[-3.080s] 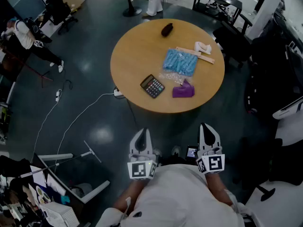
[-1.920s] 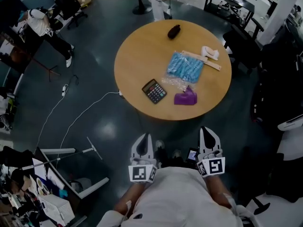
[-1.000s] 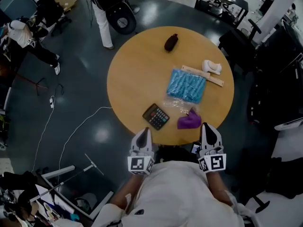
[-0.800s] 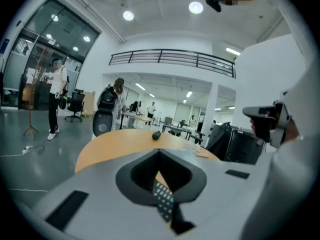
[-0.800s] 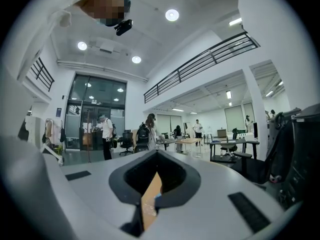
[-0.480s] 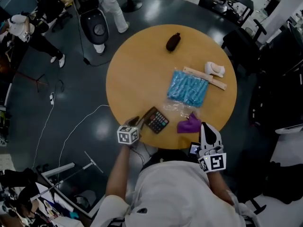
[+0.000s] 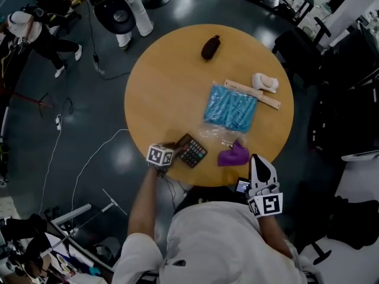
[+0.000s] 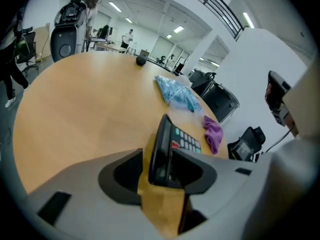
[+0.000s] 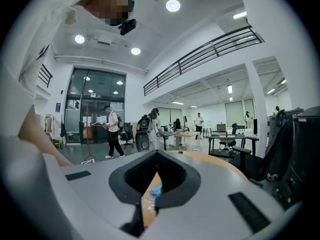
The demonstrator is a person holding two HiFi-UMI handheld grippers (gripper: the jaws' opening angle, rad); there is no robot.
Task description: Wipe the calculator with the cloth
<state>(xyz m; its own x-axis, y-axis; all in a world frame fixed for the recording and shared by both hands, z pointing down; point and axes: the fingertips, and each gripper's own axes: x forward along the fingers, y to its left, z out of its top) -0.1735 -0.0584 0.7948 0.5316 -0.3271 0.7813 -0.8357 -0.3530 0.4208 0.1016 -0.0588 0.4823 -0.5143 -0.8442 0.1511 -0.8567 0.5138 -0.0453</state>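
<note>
A black calculator (image 7: 191,151) lies near the front edge of the round wooden table (image 7: 166,81). A crumpled purple cloth (image 7: 233,155) sits just to its right. My left gripper (image 7: 173,148) reaches down to the calculator's left end. In the left gripper view its jaws have just been opening, and the calculator (image 8: 162,144) stands edge-on between them with a gap on the left side. My right gripper (image 7: 260,165) hovers shut off the table's front edge, right of the cloth (image 8: 214,132), with nothing in it (image 9: 156,154).
A blue plastic packet (image 7: 230,107), a wooden strip (image 7: 251,93), a white object (image 7: 265,81) and a small black pouch (image 7: 209,47) lie farther back on the table. An office chair (image 7: 115,13) and people stand beyond it. A cable (image 7: 95,152) runs across the floor at left.
My left gripper has swung from beside my body forward and down to the calculator. The table has come closer in the head view. The right gripper has barely moved.
</note>
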